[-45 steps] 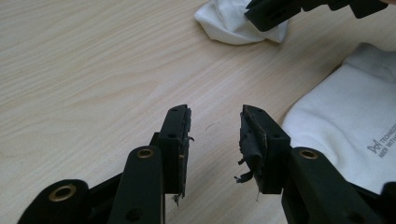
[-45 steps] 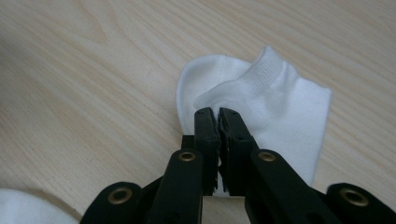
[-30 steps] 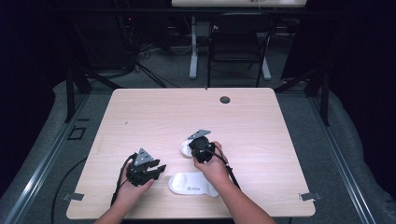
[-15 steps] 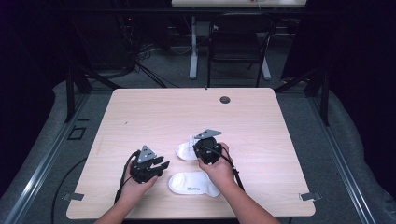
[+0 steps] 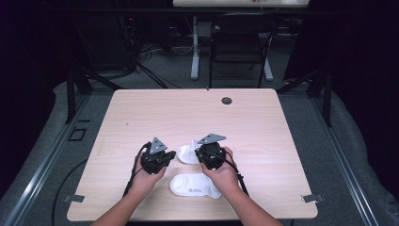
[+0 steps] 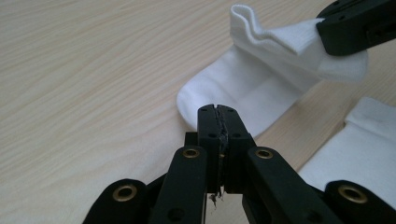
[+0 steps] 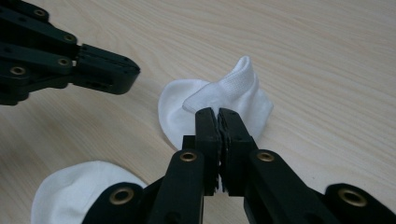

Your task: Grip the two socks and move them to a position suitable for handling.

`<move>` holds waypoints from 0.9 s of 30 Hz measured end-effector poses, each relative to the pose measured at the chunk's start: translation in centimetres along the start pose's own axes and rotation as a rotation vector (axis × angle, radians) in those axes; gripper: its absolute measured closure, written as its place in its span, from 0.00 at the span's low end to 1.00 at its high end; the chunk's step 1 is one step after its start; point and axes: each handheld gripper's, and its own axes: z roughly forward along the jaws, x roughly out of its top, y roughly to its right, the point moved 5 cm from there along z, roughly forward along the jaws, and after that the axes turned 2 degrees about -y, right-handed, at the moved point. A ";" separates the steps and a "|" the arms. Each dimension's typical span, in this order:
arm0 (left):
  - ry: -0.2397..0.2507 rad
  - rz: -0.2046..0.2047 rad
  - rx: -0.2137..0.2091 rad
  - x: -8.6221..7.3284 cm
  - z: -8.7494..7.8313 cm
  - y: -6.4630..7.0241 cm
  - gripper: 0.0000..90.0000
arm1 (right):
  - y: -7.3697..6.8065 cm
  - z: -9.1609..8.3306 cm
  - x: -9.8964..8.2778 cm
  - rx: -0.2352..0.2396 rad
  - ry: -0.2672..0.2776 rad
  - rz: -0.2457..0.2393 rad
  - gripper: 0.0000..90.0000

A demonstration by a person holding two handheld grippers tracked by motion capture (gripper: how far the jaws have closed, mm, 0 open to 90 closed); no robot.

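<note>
Two white socks lay on the counter (image 5: pixel 164 113). The far sock (image 5: pixel 187 154) sat between the two claws, and the near sock (image 5: pixel 194 185) lay flat just in front of the person, close to the right wrist.

The right claw (image 7: pixel 218 114) was clenched on the far sock (image 7: pixel 219 102) at its cuff end. That end was raised and doubled over while the toe rested on the wood. The left gripper view showed the same pinch from the side, with the right claw (image 6: pixel 327 35) biting the ribbed part.

The left claw (image 6: pixel 218 112) had just been closing and was clenched. Nothing was visible between its jaws, and the sock's toe (image 6: pixel 247 93) lay just beyond the tip. In the right gripper view the left claw (image 7: pixel 133 72) stood near the sock with bare wood between.

Risks, as I judged them:
- The left claw probably shut short of the toe. If the person carried on as though it held, the sock would trail from one end and the fold would go crooked.
- The cuff pinch looked shallow, so a quick lift could slip it out.
- Dragging toward the person could bump the near sock (image 7: pixel 79 186) and muddle the pair.
</note>
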 end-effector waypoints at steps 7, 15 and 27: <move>-0.035 0.034 -0.001 0.3 2.3 0.2 1.00 | 0.0 -0.3 -0.2 0.009 0.005 -0.005 0.97; -0.063 0.021 0.017 -0.3 3.1 -0.5 1.00 | 0.5 -0.7 -0.6 0.012 0.008 0.000 0.97; -0.102 0.020 0.018 -1.1 3.8 -0.8 0.99 | 1.6 -1.0 -1.5 0.001 0.007 0.032 0.97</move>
